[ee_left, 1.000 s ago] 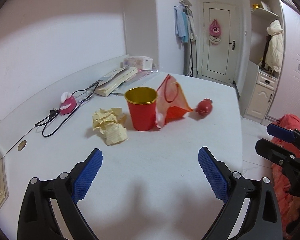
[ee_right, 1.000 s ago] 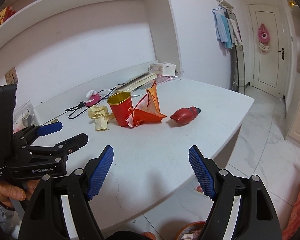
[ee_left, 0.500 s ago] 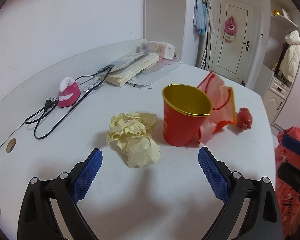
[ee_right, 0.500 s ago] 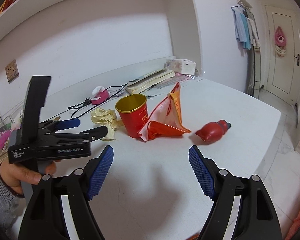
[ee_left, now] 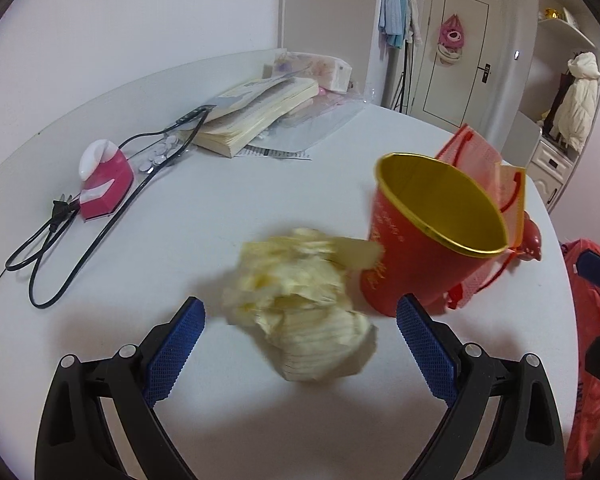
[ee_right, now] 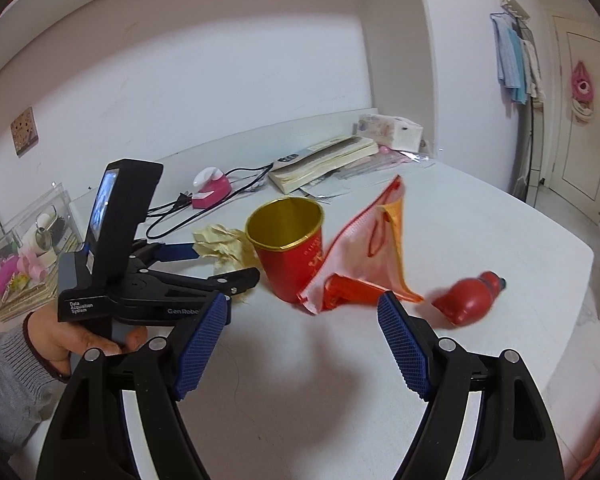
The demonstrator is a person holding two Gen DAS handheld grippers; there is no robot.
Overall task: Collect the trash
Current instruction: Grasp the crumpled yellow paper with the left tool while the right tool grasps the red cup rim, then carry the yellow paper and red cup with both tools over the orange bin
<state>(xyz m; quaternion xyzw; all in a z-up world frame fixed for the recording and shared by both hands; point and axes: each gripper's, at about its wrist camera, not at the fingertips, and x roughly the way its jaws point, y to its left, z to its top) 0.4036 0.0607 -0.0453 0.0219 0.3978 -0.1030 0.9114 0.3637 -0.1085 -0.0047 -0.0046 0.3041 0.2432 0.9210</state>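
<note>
A crumpled yellow paper wad point(ee_left: 300, 304) lies on the white table point(ee_left: 228, 216), partly between my left gripper's open fingers; it also shows in the right wrist view point(ee_right: 224, 240). My left gripper point(ee_left: 300, 340) is open and empty, and appears in the right wrist view point(ee_right: 216, 268). A red cup with a gold inside point(ee_left: 432, 236) point(ee_right: 290, 248) stands right of the wad. A red-and-white bag point(ee_right: 368, 256) lies beside the cup. A crushed red bottle point(ee_right: 470, 298) lies further right. My right gripper point(ee_right: 302, 340) is open and empty, short of the bag.
A pink device with a black cord point(ee_left: 104, 184), stacked books point(ee_left: 256, 116) and a tissue box point(ee_left: 324, 72) sit at the table's back. A clear box of small items point(ee_right: 24, 256) stands at the left. An orange-red bag point(ee_left: 592, 320) hangs past the right table edge.
Both grippers have moved forward over the table toward the trash. The left gripper has closed in on the yellow paper wad. Both remain open.
</note>
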